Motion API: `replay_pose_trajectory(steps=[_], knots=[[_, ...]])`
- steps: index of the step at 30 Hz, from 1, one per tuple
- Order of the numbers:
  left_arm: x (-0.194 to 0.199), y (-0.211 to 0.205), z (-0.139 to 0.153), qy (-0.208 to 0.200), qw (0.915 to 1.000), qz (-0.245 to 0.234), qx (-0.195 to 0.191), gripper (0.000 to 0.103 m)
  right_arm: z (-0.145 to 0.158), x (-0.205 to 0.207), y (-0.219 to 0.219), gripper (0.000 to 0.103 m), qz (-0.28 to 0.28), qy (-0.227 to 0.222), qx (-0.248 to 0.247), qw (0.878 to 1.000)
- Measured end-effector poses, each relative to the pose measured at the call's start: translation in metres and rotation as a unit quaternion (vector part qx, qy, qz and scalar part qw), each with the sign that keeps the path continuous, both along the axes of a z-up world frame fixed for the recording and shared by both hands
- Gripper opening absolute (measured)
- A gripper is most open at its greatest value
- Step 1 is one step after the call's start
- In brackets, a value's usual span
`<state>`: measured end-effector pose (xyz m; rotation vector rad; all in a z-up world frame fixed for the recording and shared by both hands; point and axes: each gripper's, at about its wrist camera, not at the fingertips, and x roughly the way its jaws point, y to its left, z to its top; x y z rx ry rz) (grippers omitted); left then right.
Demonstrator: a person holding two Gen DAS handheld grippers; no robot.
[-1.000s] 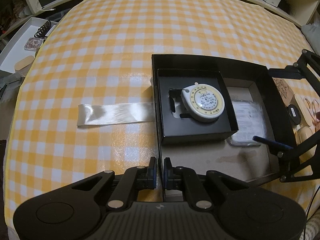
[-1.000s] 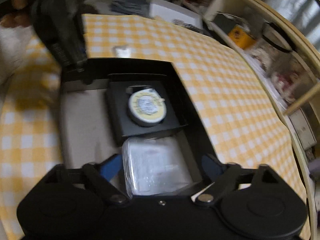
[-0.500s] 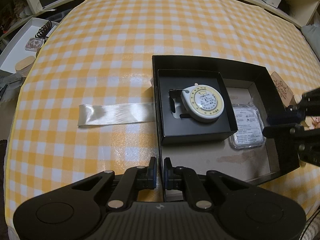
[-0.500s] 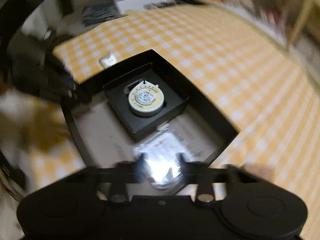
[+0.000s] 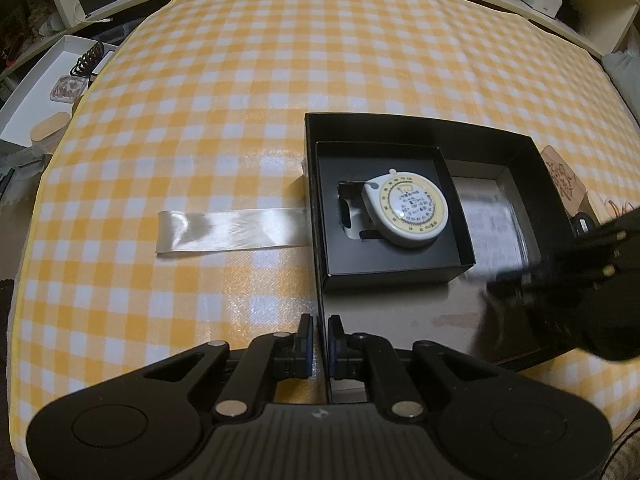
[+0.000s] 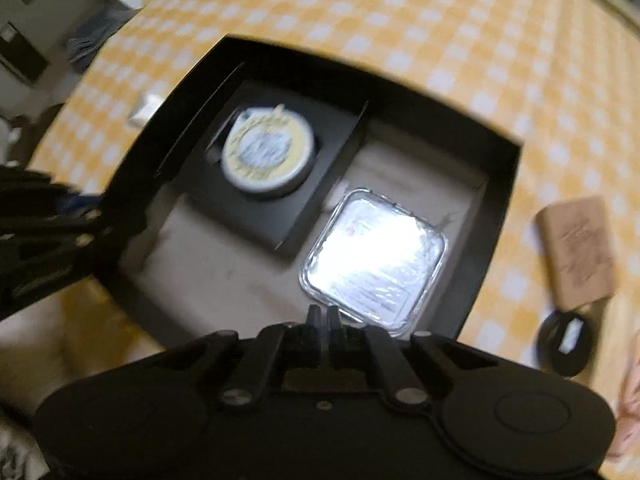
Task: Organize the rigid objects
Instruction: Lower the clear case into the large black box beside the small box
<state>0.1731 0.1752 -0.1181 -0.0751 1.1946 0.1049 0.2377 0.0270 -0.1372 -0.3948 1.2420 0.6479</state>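
Home room: yellow gingham tablecloth (image 5: 280, 80), cluttered wooden shelves (image 5: 592, 4) around, household oddments stored there.

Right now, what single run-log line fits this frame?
left gripper: shut on black box wall | right gripper: shut, empty | clear plastic case: in box beside tape measure

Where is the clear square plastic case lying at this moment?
The clear square plastic case lies flat inside the large black box, just right of the small black tray with the round measuring tape.
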Motion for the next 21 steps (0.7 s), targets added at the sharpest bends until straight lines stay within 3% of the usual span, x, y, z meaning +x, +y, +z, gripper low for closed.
replay_pose_trajectory(steps=[3, 10, 14, 19, 21], knots=[[0.0, 0.0, 0.0, 0.0, 1.0, 0.0, 0.0, 0.009, 0.005, -0.002, -0.001, 0.006, -0.013, -0.045, 0.001, 0.999], [0.0, 0.001, 0.001, 0.001, 1.0, 0.001, 0.001, 0.009, 0.025, 0.003, -0.017, 0.025, -0.028, -0.039, 0.043, 0.998], [0.0, 0.001, 0.002, 0.002, 1.0, 0.001, 0.001, 0.009, 0.044, 0.003, -0.028, 0.055, -0.038, -0.033, 0.081, 0.995], [-0.004, 0.001, -0.001, 0.003, 1.0, 0.0, 0.004, 0.01, 0.067, -0.001, -0.039, 0.081, -0.043, -0.035, 0.113, 0.992], [-0.004, 0.001, -0.001, 0.004, 1.0, 0.0, 0.004, 0.01, 0.076, -0.004, -0.044, 0.102, -0.044, -0.04, 0.131, 0.99]])
